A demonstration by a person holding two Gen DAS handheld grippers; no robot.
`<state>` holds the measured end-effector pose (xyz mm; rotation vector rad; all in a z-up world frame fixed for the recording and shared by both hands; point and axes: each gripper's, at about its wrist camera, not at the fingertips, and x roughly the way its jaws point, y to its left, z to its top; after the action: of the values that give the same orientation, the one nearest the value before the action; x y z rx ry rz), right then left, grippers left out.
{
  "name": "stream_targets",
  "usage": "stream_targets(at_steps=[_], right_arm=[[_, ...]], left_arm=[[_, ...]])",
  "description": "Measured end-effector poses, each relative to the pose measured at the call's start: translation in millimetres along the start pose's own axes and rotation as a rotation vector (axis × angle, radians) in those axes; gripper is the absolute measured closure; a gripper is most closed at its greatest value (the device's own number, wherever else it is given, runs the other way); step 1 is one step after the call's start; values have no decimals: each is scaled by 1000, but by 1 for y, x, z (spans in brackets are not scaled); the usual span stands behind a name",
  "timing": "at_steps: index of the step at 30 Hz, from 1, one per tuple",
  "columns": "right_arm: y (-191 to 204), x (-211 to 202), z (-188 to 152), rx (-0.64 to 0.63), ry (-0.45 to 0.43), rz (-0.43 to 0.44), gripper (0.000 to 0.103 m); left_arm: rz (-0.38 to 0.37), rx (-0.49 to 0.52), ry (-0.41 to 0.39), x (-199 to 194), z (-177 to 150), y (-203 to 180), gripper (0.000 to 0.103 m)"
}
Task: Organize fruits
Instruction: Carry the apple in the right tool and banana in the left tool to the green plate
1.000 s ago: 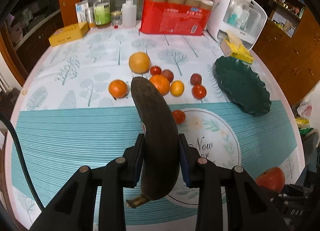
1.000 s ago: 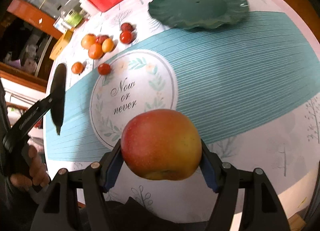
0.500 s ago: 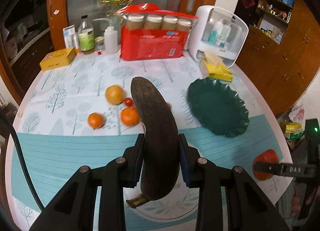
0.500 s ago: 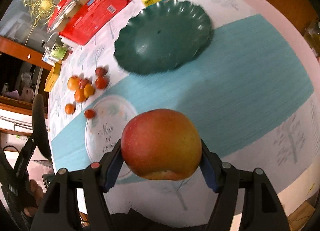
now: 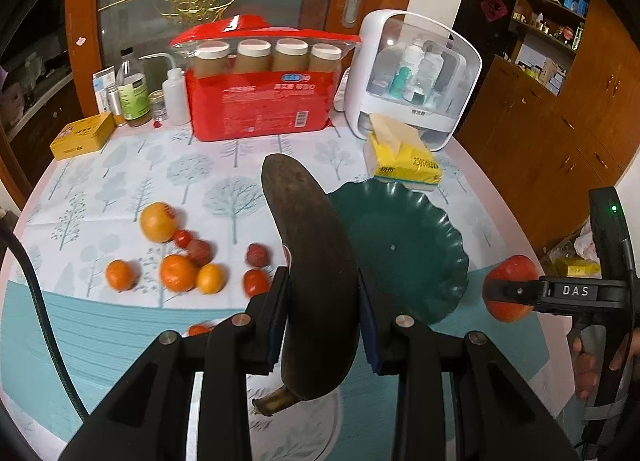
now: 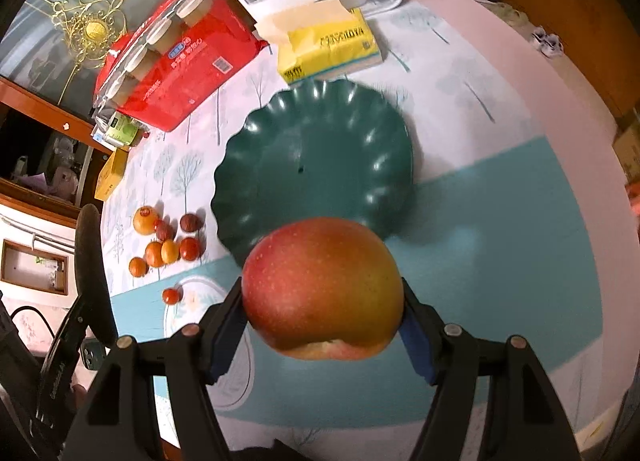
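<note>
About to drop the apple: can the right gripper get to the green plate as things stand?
Probably yes. The right gripper holds the apple just short of the green plate, which lies bare; the banana in the left gripper hangs off to one side.

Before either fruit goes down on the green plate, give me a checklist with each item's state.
1. Left hand-held gripper clamped on the banana: ok.
2. Right hand-held gripper clamped on the apple: ok.
3. Green plate empty: ok.
4. Apple directly over the plate: cannot tell; it shows at the near rim.
5. The two grippers apart: ok.
6. Loose fruit off the plate: ok.
</note>
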<state>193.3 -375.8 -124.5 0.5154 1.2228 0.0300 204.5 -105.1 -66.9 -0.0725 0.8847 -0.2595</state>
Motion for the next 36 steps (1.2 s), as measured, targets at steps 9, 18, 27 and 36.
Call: stream_targets(at_steps=[9,18,27,36], right_arm=[[-12,29,35,-72,39,61,33],[-19,64,48,-116,94,104,33],[-29,87,59,-128,115,88,33],[-28,98,64,-136,113,84,32]], left_arm=[[-10,-32,11,41,13,-36,72],[-49,-49,64,96,15,-66,72],[-40,-43,142,141,11,-75,72],[-18,-77,166,156,8,-68,72]])
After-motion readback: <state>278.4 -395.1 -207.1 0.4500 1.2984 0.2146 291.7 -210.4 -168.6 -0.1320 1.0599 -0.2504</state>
